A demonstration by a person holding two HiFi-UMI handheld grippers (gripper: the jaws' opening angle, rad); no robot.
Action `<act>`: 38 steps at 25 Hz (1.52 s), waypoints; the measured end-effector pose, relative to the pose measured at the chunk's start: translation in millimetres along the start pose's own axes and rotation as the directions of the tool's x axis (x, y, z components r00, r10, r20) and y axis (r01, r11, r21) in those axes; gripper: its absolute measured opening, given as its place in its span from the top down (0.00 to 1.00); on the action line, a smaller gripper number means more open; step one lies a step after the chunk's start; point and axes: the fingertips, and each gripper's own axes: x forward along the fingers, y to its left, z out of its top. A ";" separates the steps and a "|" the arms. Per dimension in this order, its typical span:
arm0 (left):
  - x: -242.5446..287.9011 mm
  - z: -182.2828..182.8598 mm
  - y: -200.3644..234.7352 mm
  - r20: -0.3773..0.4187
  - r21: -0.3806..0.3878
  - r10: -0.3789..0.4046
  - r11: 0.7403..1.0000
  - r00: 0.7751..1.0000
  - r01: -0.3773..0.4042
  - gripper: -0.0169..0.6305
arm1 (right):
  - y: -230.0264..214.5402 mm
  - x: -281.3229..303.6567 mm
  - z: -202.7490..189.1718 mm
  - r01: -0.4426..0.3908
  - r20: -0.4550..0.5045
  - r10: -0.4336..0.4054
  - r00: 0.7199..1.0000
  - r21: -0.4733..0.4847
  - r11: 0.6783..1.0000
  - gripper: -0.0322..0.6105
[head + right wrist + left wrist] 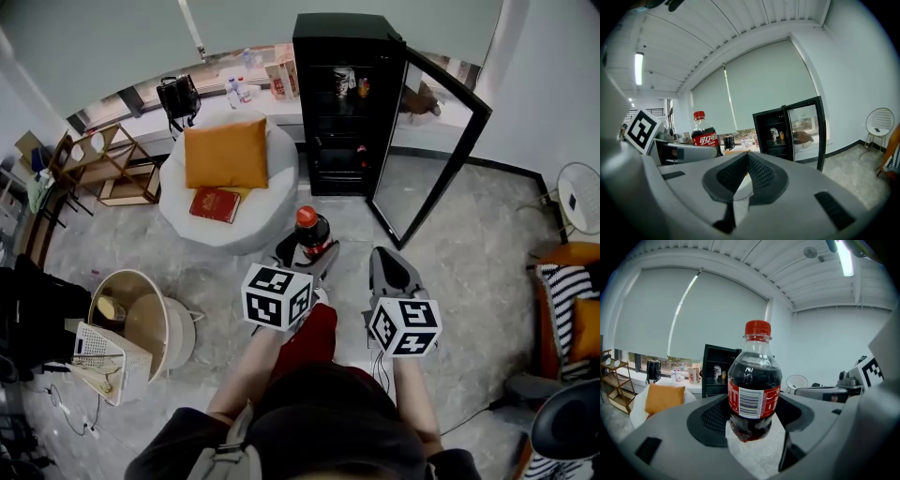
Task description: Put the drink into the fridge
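A cola bottle (pixel 310 232) with a red cap and red label stands upright between the jaws of my left gripper (pixel 307 251), which is shut on it. In the left gripper view the cola bottle (pixel 754 389) fills the centre, pinched at its lower half by my left gripper (pixel 752 416). My right gripper (pixel 388 270) is held beside it on the right, shut with nothing in it; its pads meet in the right gripper view (pixel 748 174), where the cola bottle (pixel 703 135) shows at left. The black fridge (pixel 345 103) stands ahead with its glass door (pixel 431 150) swung open to the right.
A white round seat (pixel 230 197) with an orange cushion (pixel 225 153) and a red book (pixel 215 204) is ahead left. A wooden shelf (pixel 103 167) stands far left, a round basket (pixel 141 319) at near left. A striped chair (pixel 565 300) is on the right. Items sit on the fridge shelves (pixel 776 135).
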 end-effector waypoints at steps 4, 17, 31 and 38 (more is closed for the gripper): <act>27.2 7.8 19.2 -0.004 0.000 0.001 1.000 1.000 -0.001 0.49 | -11.4 31.4 6.2 0.002 -0.003 -0.002 1.000 -0.005 1.000 0.92; 128.3 40.0 103.8 -0.052 -0.040 0.015 0.999 0.999 -0.017 0.49 | -46.2 172.3 26.9 -0.027 -0.069 0.030 0.997 0.043 0.999 0.92; 208.6 73.6 174.2 -0.045 -0.075 0.030 0.997 0.999 -0.034 0.49 | -80.5 280.9 48.1 -0.021 -0.107 0.026 0.994 0.044 0.999 0.92; 243.2 80.6 188.4 -0.045 -0.087 0.049 0.995 0.998 -0.053 0.49 | -101.4 313.6 46.6 -0.041 -0.154 0.042 0.987 0.013 0.999 0.92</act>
